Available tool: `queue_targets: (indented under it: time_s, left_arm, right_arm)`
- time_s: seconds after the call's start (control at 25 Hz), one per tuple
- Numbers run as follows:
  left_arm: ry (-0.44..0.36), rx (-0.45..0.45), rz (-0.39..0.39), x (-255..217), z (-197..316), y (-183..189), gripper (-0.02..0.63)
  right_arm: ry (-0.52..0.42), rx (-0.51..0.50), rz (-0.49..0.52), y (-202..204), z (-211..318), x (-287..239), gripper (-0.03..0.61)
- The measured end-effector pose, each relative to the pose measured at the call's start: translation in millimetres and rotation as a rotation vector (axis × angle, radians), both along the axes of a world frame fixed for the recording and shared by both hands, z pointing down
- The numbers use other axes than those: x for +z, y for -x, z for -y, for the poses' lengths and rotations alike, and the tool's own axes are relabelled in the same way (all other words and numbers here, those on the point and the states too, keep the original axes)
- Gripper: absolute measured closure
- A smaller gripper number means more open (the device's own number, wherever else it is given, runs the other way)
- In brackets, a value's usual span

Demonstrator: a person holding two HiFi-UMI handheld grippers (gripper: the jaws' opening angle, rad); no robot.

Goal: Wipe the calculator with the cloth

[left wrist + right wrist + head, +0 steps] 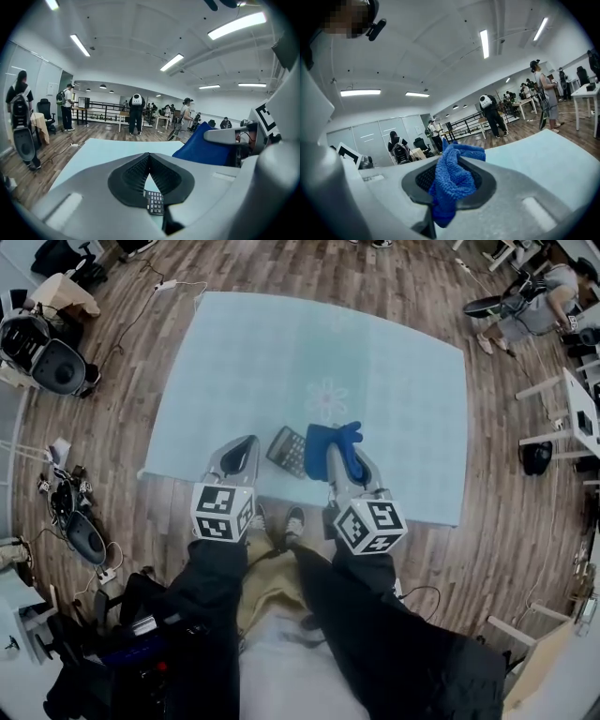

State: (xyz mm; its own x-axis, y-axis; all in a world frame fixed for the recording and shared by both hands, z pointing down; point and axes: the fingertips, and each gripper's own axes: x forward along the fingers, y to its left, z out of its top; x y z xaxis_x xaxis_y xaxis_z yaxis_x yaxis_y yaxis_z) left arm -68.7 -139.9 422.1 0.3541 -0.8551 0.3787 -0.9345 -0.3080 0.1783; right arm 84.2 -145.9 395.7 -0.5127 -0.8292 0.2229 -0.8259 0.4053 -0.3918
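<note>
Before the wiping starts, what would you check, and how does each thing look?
1. Cloth gripped by right gripper: ok, fingers shut on it.
2. Calculator on the mat: ok, between both grippers.
3. Left gripper free: ok, fingers together, nothing between.
4. Calculator steadied: not ok, nothing holds it.
5. Cloth touching calculator: cannot tell.

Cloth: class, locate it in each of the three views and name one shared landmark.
Head view: cloth centre, right of calculator.
Left gripper view: cloth right of centre.
Right gripper view: cloth centre, clamped in right gripper.
Shared landmark: pale mat.
</note>
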Motion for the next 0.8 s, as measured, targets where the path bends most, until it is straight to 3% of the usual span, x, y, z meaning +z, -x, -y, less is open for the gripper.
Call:
queue_targets:
  time_s: [0.8]
  left_arm:
    - [0.265, 0.039, -0.022, 127.8, -3.1, 7.8, 0.617]
  right_arm:
    - [0.204, 0.081, -0.178, 17.7, 21.6, 136.9, 0.523]
